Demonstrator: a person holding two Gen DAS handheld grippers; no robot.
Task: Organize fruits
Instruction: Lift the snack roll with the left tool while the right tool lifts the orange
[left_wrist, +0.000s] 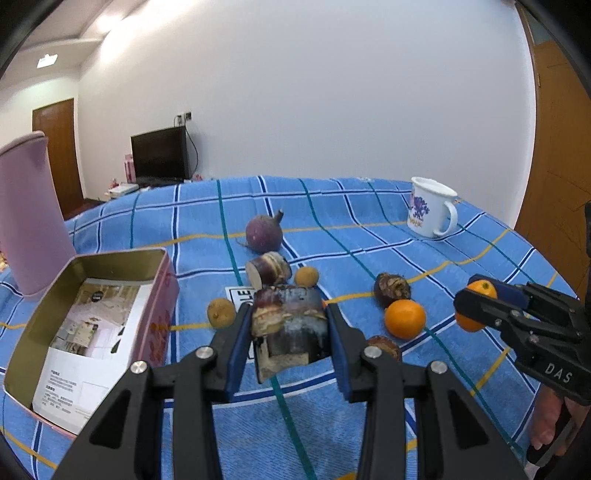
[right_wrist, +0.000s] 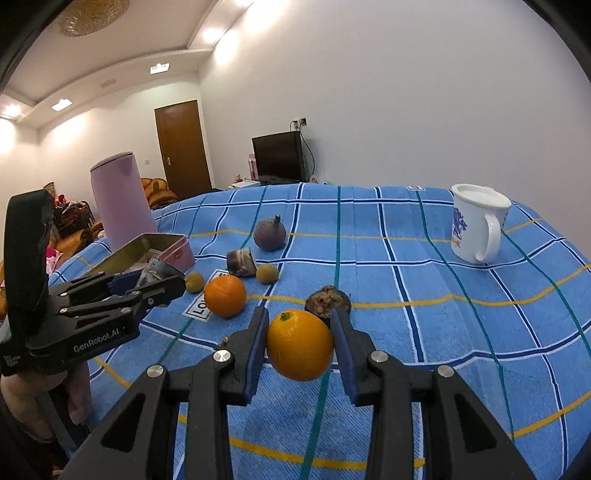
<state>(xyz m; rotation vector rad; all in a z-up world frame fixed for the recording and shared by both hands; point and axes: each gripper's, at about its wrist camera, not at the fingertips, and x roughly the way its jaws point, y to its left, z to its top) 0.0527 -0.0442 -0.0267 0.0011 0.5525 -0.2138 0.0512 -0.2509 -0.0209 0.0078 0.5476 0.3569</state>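
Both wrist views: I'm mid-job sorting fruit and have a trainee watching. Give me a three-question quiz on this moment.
1. True or false: the left gripper is shut on a sugarcane piece.
2. What does the right gripper hold? A) mug B) orange C) tin
3. Fill in: the open tin has a printed ____ inside.

Key
1. True.
2. B, an orange; a second orange lies on the tablecloth.
3. Leaflet.

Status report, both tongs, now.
Left tongs shut on sugarcane piece, lifted beside open tin. Right tongs shut on orange. Nothing blocking the tin.
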